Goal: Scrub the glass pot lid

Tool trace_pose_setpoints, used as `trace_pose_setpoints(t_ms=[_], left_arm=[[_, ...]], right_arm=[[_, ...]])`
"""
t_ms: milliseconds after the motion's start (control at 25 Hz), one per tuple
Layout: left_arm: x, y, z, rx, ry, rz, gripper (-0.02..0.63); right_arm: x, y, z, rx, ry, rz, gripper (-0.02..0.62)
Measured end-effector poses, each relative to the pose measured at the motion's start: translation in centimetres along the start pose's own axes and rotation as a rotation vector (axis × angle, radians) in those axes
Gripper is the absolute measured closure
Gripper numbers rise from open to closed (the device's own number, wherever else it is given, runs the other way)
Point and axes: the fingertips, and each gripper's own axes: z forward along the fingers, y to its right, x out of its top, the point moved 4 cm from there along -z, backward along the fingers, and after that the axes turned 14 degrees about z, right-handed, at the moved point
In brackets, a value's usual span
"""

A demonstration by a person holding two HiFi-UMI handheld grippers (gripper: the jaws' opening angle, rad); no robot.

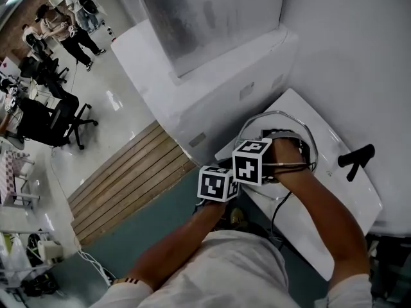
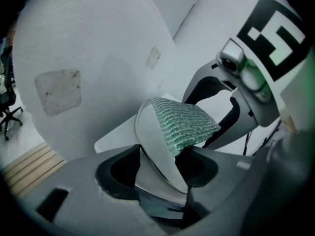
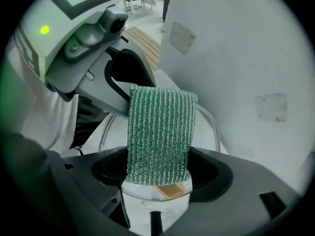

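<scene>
The glass pot lid (image 2: 153, 142) stands nearly edge-on between the jaws of my left gripper (image 2: 160, 167), which is shut on its metal rim. A green ribbed scrub sponge (image 3: 160, 136) is clamped in my right gripper (image 3: 160, 177) and lies flat against the lid's glass (image 3: 212, 128). In the left gripper view the sponge (image 2: 186, 124) rests on the lid's right face. In the head view the lid's rim (image 1: 277, 113) arcs over the white counter, beyond the left marker cube (image 1: 217, 183) and the right marker cube (image 1: 252, 160), which are close together.
A white counter (image 1: 343, 194) runs under the grippers, with a black handle (image 1: 356, 159) on it at the right. A white wall (image 3: 236, 58) stands close behind the lid. Wooden floor slats (image 1: 128, 178), office chairs and several people are far to the left.
</scene>
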Motion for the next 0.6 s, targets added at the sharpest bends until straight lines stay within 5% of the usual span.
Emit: trace_pose_setpoints(t_ms=[280,600], left_arm=[[0.2,0.0,0.1,-0.001,0.009,-0.006,0.374],[0.3,0.0,0.2,-0.002,0.001,-0.007,0.376]], right_arm=[[-0.7,1.2,-0.3,0.059,0.104,0.122,0.247],[-3.8,4.2,-0.8,0.277,0.304,0.417,0.247]])
